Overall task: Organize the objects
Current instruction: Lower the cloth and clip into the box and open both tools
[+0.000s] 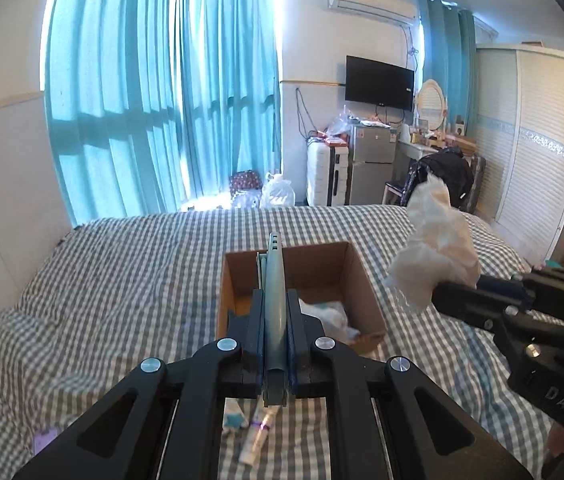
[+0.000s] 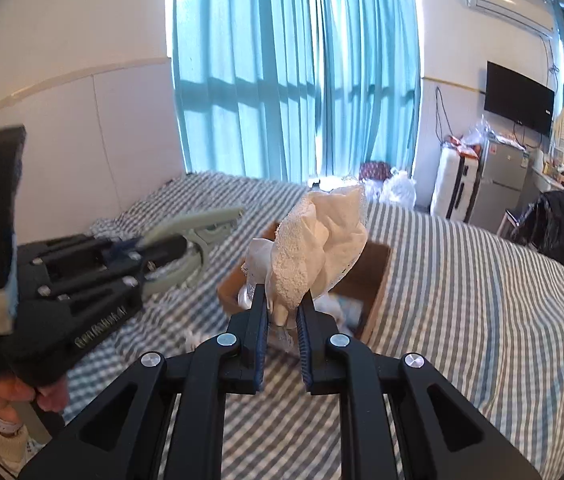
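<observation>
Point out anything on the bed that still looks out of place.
Two small tubes lie loose on the checked bedcover, outside the cardboard box, nearer the camera. The left gripper clamps a grey-green clip and the right gripper a cream cloth, both above the box.

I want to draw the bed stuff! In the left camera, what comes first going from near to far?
Tubes → left fingers holding the clip → box → curtains.
</observation>
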A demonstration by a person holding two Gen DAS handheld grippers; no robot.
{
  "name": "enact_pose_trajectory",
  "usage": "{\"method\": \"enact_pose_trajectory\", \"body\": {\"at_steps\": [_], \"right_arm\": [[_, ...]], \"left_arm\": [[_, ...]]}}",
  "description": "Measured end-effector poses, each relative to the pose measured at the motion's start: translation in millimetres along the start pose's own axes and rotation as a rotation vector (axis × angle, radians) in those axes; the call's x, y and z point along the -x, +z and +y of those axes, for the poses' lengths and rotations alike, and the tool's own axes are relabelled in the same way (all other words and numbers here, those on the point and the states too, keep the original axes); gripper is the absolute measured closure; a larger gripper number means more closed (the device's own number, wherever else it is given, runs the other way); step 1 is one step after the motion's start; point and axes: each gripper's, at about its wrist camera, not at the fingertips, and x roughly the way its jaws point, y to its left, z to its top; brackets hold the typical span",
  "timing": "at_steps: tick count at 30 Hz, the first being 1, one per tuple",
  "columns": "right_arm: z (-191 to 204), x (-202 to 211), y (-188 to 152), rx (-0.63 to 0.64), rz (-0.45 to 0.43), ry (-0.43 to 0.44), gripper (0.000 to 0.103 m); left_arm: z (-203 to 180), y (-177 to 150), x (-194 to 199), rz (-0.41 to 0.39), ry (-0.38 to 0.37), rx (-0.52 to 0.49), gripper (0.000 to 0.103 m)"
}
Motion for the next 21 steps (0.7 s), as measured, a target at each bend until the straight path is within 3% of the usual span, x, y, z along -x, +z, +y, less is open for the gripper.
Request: {"method": "enact_pose_trajectory", "body": {"at_steps": [7,21], "right_arm": [[-6.4,-53.1,24.6,0.044,0.038,0.016,0.090],[-63.0,-192.4,23.7,-0.007,0.108,0.011,0.090]], "left_arm": [[9.9,15.2,-55.3,0.061,-0.021,0.011,0.095],[22.4,1.9,-186.4,0.155,-0.002,-0.017,0.095]]}}
